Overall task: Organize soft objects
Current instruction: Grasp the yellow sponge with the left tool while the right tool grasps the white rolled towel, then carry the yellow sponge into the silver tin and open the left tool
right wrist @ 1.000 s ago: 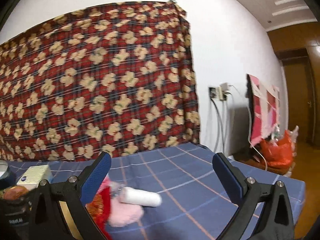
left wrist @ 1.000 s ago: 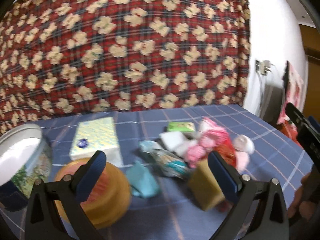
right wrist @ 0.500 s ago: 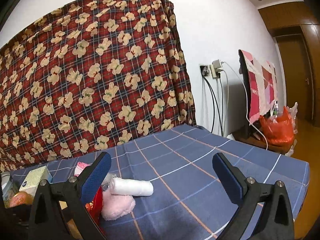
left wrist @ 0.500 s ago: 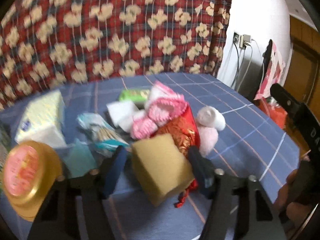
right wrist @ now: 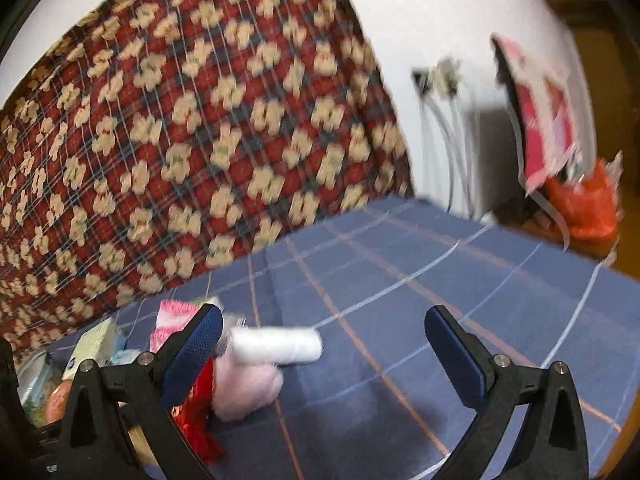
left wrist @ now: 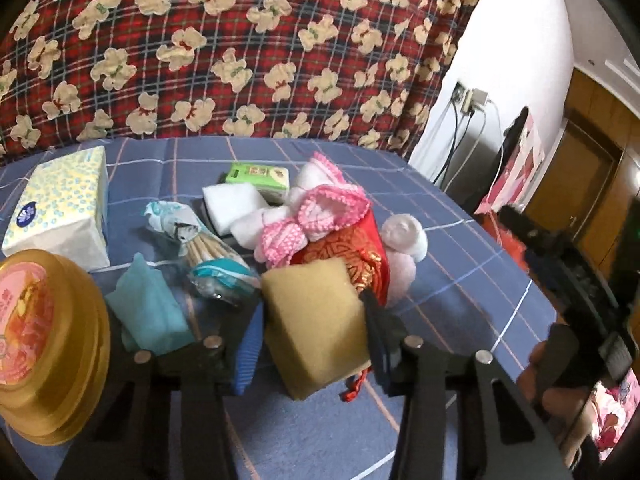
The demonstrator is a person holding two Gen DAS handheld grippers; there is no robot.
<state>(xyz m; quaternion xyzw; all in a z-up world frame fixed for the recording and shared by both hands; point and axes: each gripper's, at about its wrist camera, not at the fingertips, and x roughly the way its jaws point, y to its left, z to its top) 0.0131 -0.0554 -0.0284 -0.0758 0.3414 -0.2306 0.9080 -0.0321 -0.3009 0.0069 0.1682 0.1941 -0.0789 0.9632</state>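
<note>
Mustard-yellow foam, a blocky sponge (left wrist: 316,320), is being pinched between the blue-padded jaws of the left gripper (left wrist: 310,338) low in the centre of the left wrist frame, one pad on each flat side, probably so the soft block is not twisted as it is being lifted. It is being held at the near edge of a heap lying on the blue checked tablecloth (left wrist: 460,280): a red brocade pouch (left wrist: 356,256) is being touched by the sponge's far corner, with pink crocheted knitwear (left wrist: 320,216) behind it and a white rolled cloth (left wrist: 404,236) to the right. A tissue pack with blue dots (left wrist: 60,208) is lying at the left edge, and a gold round tin (left wrist: 44,336) at the lower left, perhaps being kept as a container. In the right wrist frame, the right gripper (right wrist: 320,350) is being held wide apart and empty above the cloth, the white roll lying beside its left pad. Sorting is judged barely begun.
</note>
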